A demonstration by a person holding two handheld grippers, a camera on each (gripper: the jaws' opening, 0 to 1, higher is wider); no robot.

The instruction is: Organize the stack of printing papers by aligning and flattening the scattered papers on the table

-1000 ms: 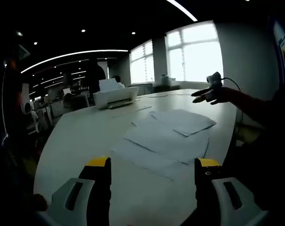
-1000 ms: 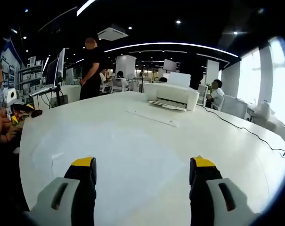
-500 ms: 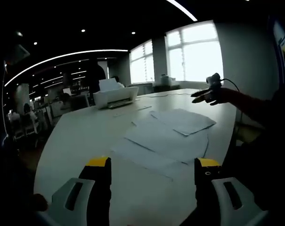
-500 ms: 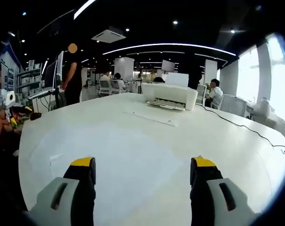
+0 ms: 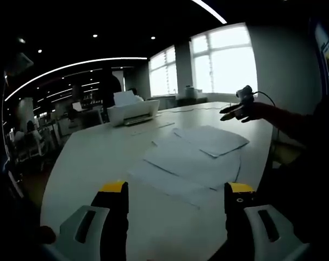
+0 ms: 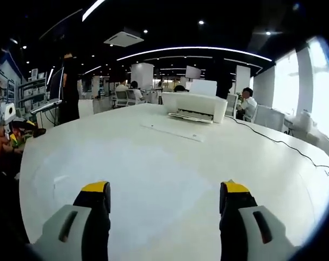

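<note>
Left gripper (image 5: 175,190): jaws apart with nothing between them, raised above the near edge of the surface and aimed across it toward the windows.
Right gripper (image 6: 163,190): jaws apart and empty, held over the surface; in the left gripper view it appears at the far right (image 5: 236,112), held out by a dark-sleeved arm beyond the papers.
Papers (image 5: 194,155): several white sheets lie spread and overlapping on the right half of the surface in the left gripper view, edges skewed against one another, not squared into one pile; the farthest sheet (image 5: 212,139) sits on top, turned at an angle. In the right gripper view the sheets are pale against the surface and hard to make out, just ahead of the jaws (image 6: 118,176).
Separate sheet (image 6: 173,131): a long flat piece lies apart from the others, just in front of the printer.
Printer (image 6: 194,106): white, at the far side of the surface, with a sheet standing in its top tray.
Cable (image 6: 278,144): a dark line runs from the printer across the surface toward the right edge.
Surface (image 5: 93,157): a large rounded white table.
Room: an open office with ceiling light strips, bright windows (image 5: 225,60), and people seated in the background.
</note>
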